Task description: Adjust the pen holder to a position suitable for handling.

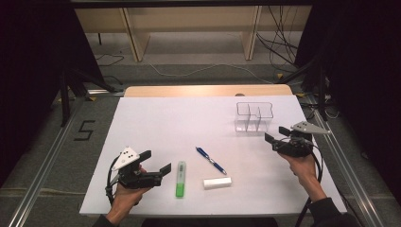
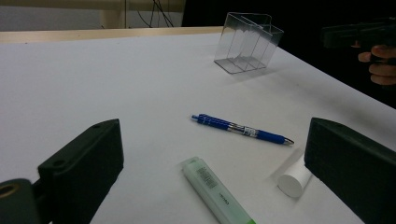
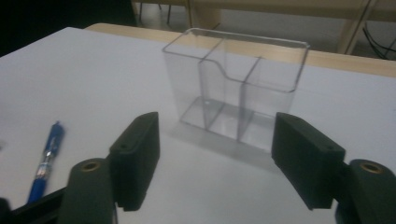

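A clear plastic organizer (image 1: 254,117) with several compartments stands upright at the far right of the white table (image 1: 156,123). In the right gripper view the organizer (image 3: 236,88) stands just ahead of my right gripper (image 1: 276,134), whose open jaws hold nothing. A blue pen (image 1: 211,160), a green highlighter (image 1: 180,178) and a short white cylinder (image 1: 217,182) lie near the front middle. My left gripper (image 1: 155,161) is open just left of the highlighter (image 2: 217,191), held low over the table and touching nothing. The pen (image 2: 240,129) and the cylinder (image 2: 294,179) lie beyond its jaws.
A strip of wooden tabletop (image 1: 208,90) shows along the far edge of the white sheet. Metal rails (image 1: 42,184) run along both sides on the floor. Wooden shelving (image 1: 189,28) and cables lie beyond the table.
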Demonstrator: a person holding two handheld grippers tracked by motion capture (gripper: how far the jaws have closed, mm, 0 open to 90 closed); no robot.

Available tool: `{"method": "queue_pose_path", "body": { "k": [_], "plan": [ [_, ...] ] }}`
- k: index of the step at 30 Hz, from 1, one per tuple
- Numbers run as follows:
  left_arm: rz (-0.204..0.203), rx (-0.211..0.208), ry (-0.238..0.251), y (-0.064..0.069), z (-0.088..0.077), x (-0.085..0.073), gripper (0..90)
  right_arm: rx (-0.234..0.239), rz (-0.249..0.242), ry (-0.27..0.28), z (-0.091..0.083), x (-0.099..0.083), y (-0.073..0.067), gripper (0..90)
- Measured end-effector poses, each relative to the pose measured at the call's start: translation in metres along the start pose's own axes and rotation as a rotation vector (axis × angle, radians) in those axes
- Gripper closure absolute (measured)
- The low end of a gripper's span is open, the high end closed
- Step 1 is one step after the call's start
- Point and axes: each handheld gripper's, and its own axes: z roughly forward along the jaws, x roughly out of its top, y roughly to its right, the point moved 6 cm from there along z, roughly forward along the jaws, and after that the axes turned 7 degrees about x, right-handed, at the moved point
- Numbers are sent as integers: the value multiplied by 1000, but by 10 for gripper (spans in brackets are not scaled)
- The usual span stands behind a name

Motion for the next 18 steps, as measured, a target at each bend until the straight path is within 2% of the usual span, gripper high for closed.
{"method": "queue_pose_path", "body": {
  "k": [1, 4, 5, 6, 11, 13, 16, 18],
  "plan": [
    [-1, 0, 0, 0, 0, 0, 40, -24, 21, -2, 3, 4, 11, 454],
    [-1, 1, -1, 0, 0, 0, 40, -67, 60, -2, 9, 7, 28, 552],
    [-1, 1, -1, 0, 0, 0, 41, -67, 60, -2, 9, 7, 28, 552],
    [-1, 2, 1, 0, 0, 0, 40, -85, 91, -4, 12, 8, 37, 620],
    [-6, 2, 2, -1, 0, 0, 41, -129, 88, -34, 22, 10, 53, 760],
    [-5, 1, 1, -1, 0, 0, 41, -131, 86, -41, 24, 11, 55, 795],
    [-1, 0, 0, -1, 0, 0, 41, -136, 88, -74, 36, 11, 64, 900],
    [0, 1, -4, -1, 0, 0, 41, -139, 93, -82, 39, 12, 66, 900]
  ]
}}
